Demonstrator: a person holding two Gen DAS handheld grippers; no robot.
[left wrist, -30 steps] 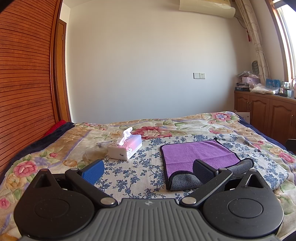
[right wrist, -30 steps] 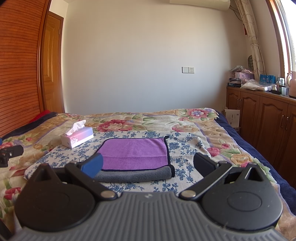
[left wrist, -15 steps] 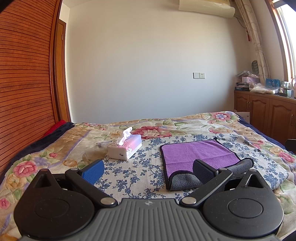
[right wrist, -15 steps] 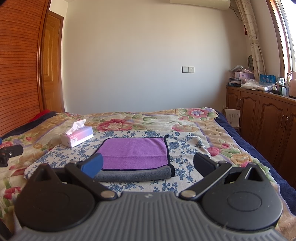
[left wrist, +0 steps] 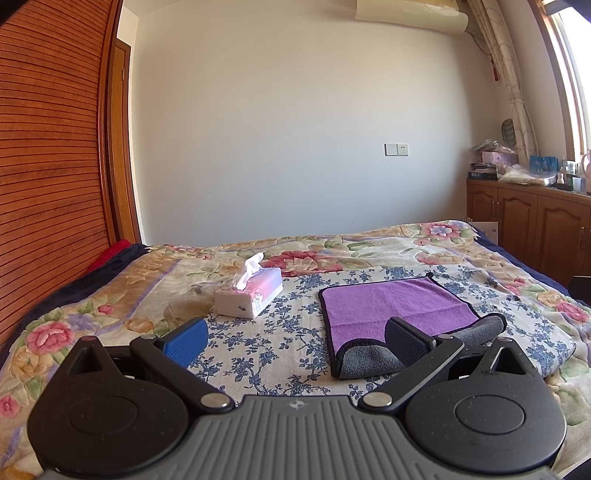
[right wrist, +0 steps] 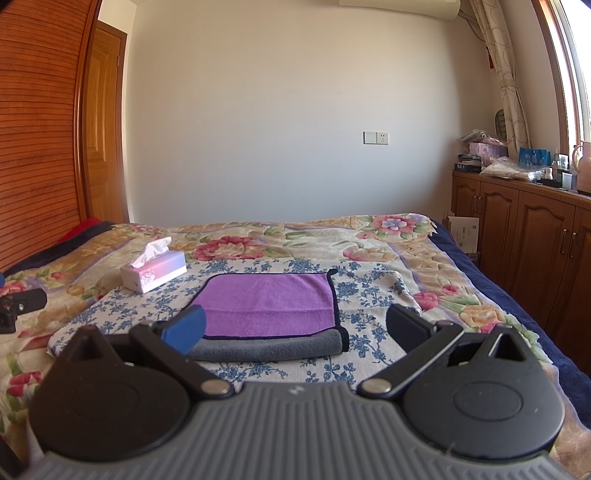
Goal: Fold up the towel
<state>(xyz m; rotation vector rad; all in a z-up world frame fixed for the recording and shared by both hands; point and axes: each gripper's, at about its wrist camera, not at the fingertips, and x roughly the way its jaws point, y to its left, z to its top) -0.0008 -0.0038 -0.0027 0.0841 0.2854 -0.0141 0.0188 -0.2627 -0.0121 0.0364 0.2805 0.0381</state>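
The towel (right wrist: 266, 306) lies ahead of both wide-open tools (left wrist: 295, 338) (right wrist: 295, 328), untouched.

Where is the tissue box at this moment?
The tissue box stands on the floral bedspread, to the left of the purple towel and apart from it in both views, beyond the left tool.

A home bedroom, bed (right wrist: 388, 254) with floral quilt, tissue box (right wrist: 155, 271) on it, wooden wardrobe door (left wrist: 48, 166), low wooden cabinets (right wrist: 524, 236) under a curtained window (right wrist: 576, 74), wall-mounted air conditioner (left wrist: 410, 14), plain white wall (right wrist: 288, 110)
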